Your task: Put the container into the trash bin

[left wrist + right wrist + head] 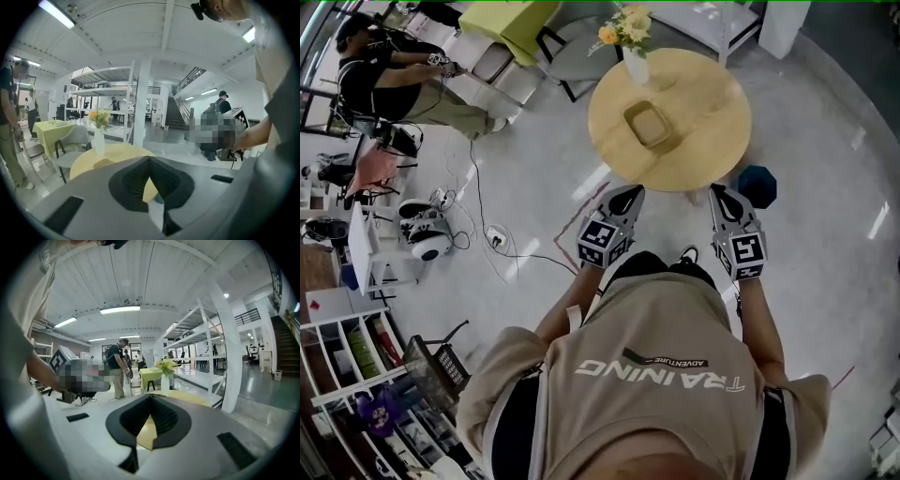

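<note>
The task is not yet begun: left claw point(628, 191) and right claw point(718, 191) hang clenched and empty, the container point(649, 125) sits on the bench point(708, 141), and the trash bin point(757, 185) stands beside it.

Trash bin point(759, 187) — partly behind table point(698, 131)

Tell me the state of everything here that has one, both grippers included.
left gripper: shut, nothing between the jaws.
right gripper: shut, nothing between the jaws.
container: upright on the table, looks empty, not held.
trash bin: on the floor beside the table, inside not visible.
vase: upright, holding flowers.
</note>
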Demonstrator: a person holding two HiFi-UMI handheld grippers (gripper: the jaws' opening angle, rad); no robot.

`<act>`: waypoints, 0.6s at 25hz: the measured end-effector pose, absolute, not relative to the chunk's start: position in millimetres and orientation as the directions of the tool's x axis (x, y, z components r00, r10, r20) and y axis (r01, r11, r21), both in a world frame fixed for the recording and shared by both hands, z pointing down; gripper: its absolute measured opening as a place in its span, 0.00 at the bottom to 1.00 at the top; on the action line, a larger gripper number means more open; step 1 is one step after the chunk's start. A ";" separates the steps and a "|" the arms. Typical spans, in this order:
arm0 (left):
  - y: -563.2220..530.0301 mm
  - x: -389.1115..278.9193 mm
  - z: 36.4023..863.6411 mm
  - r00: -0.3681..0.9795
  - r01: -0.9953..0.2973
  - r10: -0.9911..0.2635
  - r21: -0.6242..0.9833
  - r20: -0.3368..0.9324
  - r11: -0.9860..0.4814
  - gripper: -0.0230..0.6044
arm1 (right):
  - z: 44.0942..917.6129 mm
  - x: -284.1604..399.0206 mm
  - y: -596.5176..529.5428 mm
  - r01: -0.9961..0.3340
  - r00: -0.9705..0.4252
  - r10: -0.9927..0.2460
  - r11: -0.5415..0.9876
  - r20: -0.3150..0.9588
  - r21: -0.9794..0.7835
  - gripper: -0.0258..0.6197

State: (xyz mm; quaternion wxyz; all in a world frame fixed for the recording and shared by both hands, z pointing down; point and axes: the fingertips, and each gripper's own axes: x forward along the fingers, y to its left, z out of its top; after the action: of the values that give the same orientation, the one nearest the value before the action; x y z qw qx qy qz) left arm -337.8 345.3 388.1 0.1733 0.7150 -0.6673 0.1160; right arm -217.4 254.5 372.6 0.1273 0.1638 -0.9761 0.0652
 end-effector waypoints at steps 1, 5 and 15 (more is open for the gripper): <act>342.6 -340.8 389.2 0.076 -0.995 -0.913 0.093 0.401 -0.042 0.05 | 373.4 -218.8 249.6 -0.336 -0.913 -0.302 0.938 0.273 -0.088 0.04; 325.7 -354.7 393.0 0.059 -0.996 -0.909 0.082 0.413 -0.027 0.05 | 377.4 -227.0 226.7 -0.336 -0.911 -0.298 0.937 0.283 -0.093 0.04; 274.0 -394.0 413.2 0.097 -0.995 -0.901 0.067 0.422 -0.076 0.05 | 372.1 -256.9 192.1 -0.393 -0.885 -0.357 0.917 0.300 -0.070 0.04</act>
State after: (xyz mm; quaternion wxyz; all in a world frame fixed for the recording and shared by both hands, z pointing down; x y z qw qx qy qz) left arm -394.0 274.0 413.2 0.1709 0.7207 -0.6578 0.1366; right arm -256.9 192.1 372.1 0.1418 0.1936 -0.9686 0.0644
